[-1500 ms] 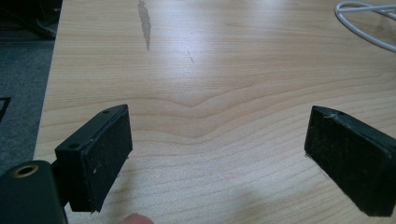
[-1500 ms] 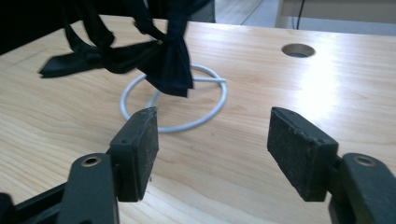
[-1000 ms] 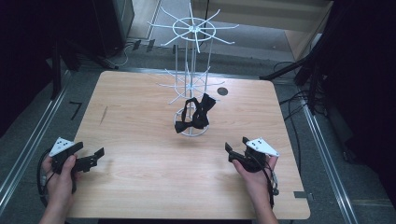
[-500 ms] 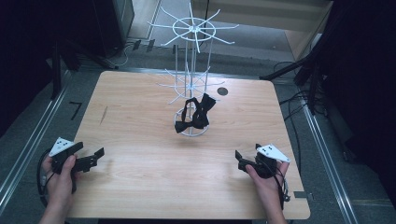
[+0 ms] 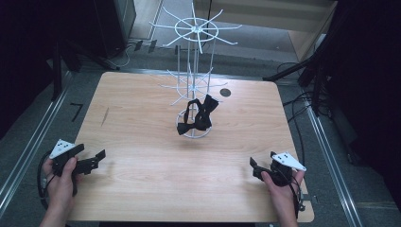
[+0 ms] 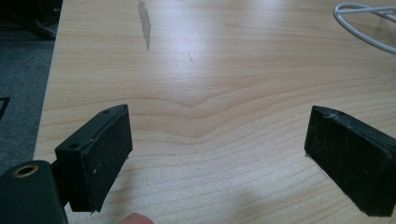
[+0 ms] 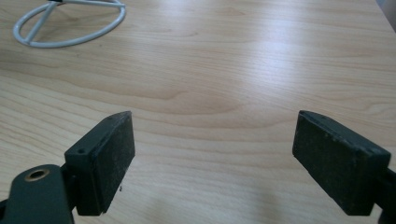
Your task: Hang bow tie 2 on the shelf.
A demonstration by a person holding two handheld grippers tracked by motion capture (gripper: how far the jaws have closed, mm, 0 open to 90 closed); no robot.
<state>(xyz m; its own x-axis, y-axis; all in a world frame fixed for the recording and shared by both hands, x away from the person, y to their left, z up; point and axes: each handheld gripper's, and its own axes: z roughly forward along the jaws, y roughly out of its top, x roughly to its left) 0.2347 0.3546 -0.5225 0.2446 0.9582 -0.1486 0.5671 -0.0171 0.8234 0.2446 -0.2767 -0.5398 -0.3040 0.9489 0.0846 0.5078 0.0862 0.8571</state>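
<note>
A light wooden desk (image 5: 142,118) carries a tall white wire rack (image 5: 195,71) standing just past its middle, toward the far edge. A black bow tie (image 5: 197,116) hangs low on the rack, over its round base ring (image 5: 196,131).

Your left gripper (image 5: 92,161) sits near the desk's near left corner, and your right gripper (image 5: 255,169) near the near right corner. Both are well apart from the rack. Each has its jaws spread wide with nothing between them, as both gripper views confirm, with bare wood showing between the pads (image 6: 109,156).

This looks like a resting point with the tie not yet approached. The next move likely calls for one gripper to travel forward to the rack and line its jaws up on the tie.

How the tie attaches to the rack is hard to make out. The rack's base is cut off at the top edge of each gripper view.
</note>
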